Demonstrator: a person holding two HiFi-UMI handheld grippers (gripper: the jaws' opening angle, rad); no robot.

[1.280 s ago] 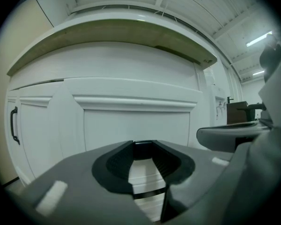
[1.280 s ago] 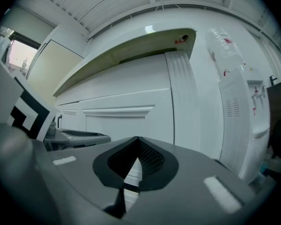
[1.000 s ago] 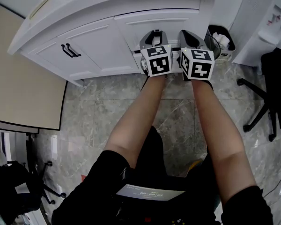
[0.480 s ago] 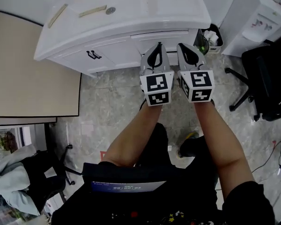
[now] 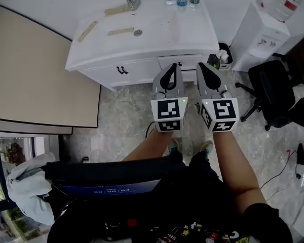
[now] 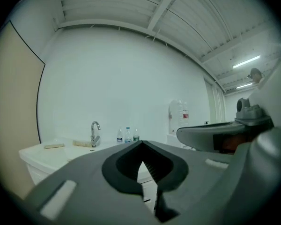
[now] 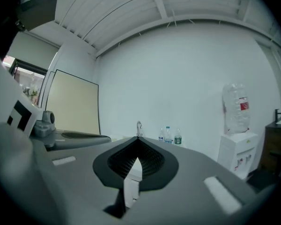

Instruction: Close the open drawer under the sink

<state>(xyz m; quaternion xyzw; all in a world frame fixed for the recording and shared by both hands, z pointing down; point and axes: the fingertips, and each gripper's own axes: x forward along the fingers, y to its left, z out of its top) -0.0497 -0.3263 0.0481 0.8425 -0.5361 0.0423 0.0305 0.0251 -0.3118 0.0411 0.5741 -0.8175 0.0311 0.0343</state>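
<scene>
I held my left gripper (image 5: 171,69) and right gripper (image 5: 205,69) empty, jaws pressed together, facing the sink cabinet (image 5: 137,67).

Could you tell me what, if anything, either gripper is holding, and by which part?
Nothing is held: the left gripper and the right gripper both have their jaws together with nothing between them.

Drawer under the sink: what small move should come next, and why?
Probably none on the drawer: from the head view its front looks flush with the cabinet. The left gripper and right gripper are shut, empty and held clear of it, so I would just lower them.
</scene>
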